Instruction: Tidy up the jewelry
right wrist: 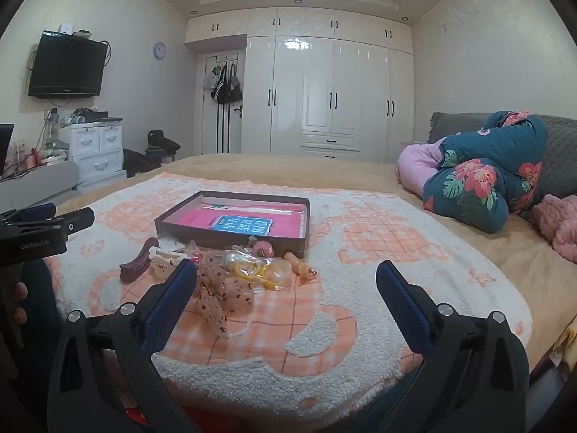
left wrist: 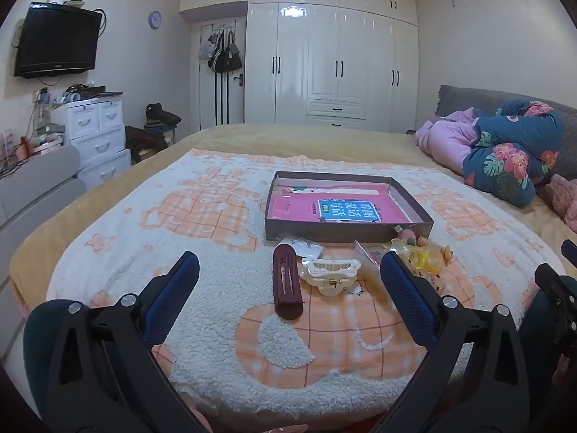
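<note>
A shallow dark box [left wrist: 346, 229] [right wrist: 230, 240] with a pink book inside lies on the blanket. In front of it lie hair accessories: a maroon clip [left wrist: 287, 285] [right wrist: 137, 261], a cream claw clip [left wrist: 331, 274] [right wrist: 164, 261], yellow pieces in a clear bag [left wrist: 425, 261] [right wrist: 259, 270], a sheer spotted bow [right wrist: 220, 296], an orange piece [right wrist: 301, 265]. My left gripper [left wrist: 288, 263] is open, empty, just short of the two clips. My right gripper [right wrist: 286, 270] is open, empty, above the blanket near the bow and bag.
A white and orange fleece blanket [left wrist: 216, 238] [right wrist: 360, 252] covers the bed. Folded floral and pink bedding [left wrist: 505, 151] [right wrist: 479, 176] lies at the right. A white drawer unit [left wrist: 97, 130] and grey chair stand left of the bed. Wardrobes line the far wall.
</note>
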A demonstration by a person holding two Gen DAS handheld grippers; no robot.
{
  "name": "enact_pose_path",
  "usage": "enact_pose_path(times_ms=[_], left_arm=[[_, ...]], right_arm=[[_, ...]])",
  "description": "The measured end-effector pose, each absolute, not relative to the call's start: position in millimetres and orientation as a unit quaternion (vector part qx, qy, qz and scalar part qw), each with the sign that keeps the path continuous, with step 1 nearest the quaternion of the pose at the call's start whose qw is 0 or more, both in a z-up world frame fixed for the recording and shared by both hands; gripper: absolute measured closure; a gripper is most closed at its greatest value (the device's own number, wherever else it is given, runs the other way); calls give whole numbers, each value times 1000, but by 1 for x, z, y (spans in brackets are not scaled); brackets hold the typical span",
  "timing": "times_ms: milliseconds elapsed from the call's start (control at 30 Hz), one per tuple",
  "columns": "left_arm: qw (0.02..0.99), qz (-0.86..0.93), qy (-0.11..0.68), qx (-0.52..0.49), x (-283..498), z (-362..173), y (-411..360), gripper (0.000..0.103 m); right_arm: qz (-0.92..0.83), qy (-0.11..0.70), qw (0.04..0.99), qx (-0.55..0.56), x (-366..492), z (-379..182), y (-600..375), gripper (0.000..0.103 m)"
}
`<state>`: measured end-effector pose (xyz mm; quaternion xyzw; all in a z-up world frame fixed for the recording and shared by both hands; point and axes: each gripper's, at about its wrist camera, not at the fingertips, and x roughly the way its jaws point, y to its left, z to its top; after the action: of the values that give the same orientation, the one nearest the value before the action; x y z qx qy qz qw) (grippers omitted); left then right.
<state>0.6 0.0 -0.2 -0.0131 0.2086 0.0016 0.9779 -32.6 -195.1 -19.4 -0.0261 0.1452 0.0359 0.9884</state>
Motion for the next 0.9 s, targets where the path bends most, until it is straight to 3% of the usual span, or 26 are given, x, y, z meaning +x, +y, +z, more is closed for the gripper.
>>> enact_pose_path(times_ms=[900], left_arm=[[980,0,201,-6,1,3,0,11]], right_arm=[[37,146,988,-21,-34,-19,-195,6]])
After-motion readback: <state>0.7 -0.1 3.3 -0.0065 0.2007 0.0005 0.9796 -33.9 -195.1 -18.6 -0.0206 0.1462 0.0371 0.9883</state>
